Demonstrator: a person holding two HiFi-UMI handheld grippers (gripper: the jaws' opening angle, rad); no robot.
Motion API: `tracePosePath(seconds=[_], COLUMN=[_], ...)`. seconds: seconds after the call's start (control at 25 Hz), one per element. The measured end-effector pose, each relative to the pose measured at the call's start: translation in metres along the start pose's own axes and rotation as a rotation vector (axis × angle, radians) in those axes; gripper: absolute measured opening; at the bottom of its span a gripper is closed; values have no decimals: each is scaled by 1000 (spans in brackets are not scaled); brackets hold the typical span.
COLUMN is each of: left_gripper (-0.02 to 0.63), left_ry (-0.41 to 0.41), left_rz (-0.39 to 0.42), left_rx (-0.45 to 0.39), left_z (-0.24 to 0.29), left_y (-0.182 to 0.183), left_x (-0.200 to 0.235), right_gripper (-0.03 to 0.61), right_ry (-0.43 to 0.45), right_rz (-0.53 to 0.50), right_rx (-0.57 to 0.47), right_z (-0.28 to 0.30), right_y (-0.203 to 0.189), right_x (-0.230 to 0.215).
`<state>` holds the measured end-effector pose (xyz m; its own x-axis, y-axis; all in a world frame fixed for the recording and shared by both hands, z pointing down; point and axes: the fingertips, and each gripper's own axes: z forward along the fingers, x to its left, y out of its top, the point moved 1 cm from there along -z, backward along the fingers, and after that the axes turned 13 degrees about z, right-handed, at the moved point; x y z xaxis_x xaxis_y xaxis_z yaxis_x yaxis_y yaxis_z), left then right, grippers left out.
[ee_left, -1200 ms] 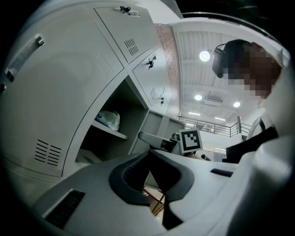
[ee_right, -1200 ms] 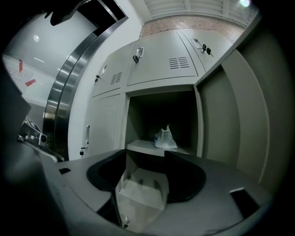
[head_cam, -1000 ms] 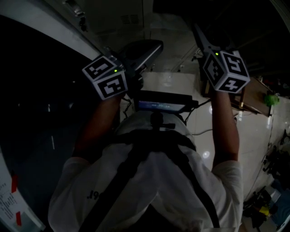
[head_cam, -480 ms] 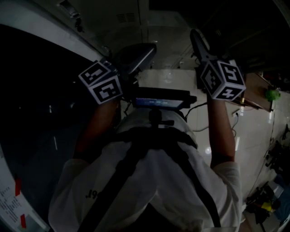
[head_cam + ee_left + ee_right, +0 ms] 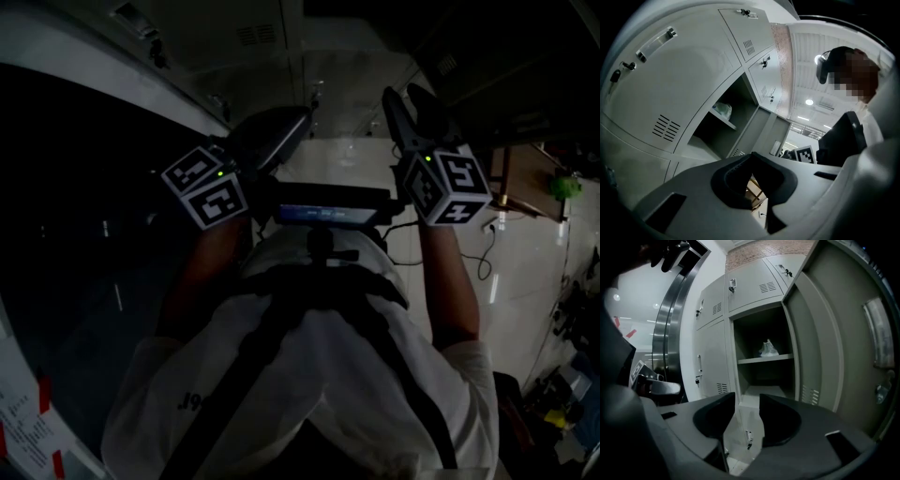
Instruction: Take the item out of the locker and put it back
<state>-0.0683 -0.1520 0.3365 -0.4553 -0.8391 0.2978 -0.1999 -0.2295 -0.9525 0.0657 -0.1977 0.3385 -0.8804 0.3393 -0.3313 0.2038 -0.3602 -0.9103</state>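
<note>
— Spotted the bag (image 5: 768, 348)?
— Yes: crumpled and pale, lying on the shelf (image 5: 764, 359) in the upper compartment of the open locker (image 5: 759, 324), touched by nothing

— And around it?
— Bare shelf on either side, a second compartment below. Seen from the right gripper view: door (image 5: 825, 343) swung wide to the right, shut lockers (image 5: 712, 357) to the left

— How about the right hand-held gripper (image 5: 746, 397)?
— Held well back from the locker, aimed near the bottom edge of the opening. Open by a narrow gap, having just been closing, with nothing between the jaws

— And the left hand-held gripper (image 5: 751, 155)?
— Closed tip to tip, gripping nothing. Kept off to one side, well apart from the bag, looking along the locker fronts at an angle

— Anything more from the head view?
— Both raised in front of the person (image 5: 319, 375), the left one beside the lockers, the right one over pale floor (image 5: 352, 159)
</note>
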Motion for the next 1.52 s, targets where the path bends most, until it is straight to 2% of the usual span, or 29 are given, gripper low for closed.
tracePosePath(seconds=[0.44, 0.56, 0.72, 1.0, 1.28, 1.52], left_gripper=[3, 3, 3, 3, 3, 3], left_ry=[-10, -26, -52, -86, -118, -96], left_rz=[-49, -63, -92, -134, -163, -158], left_rx=[47, 65, 96, 117, 136, 134], left_z=[-25, -33, -45, -61, -63, -71], left_y=[-24, -33, -49, -63, -72, -78], left_x=[-6, -9, -17, -27, -38, -46], right_gripper=[21, 1, 0, 0, 0, 0], right_ry=[-37, -34, -5, -89, -117, -104], right_rz=[44, 105, 194, 90, 112, 105], right_rx=[49, 57, 73, 127, 146, 145], right_z=[-17, -25, -35, -48, -56, -62], right_y=[-45, -55, -69, -86, -99, -106], right_x=[8, 7, 8, 18, 22, 25])
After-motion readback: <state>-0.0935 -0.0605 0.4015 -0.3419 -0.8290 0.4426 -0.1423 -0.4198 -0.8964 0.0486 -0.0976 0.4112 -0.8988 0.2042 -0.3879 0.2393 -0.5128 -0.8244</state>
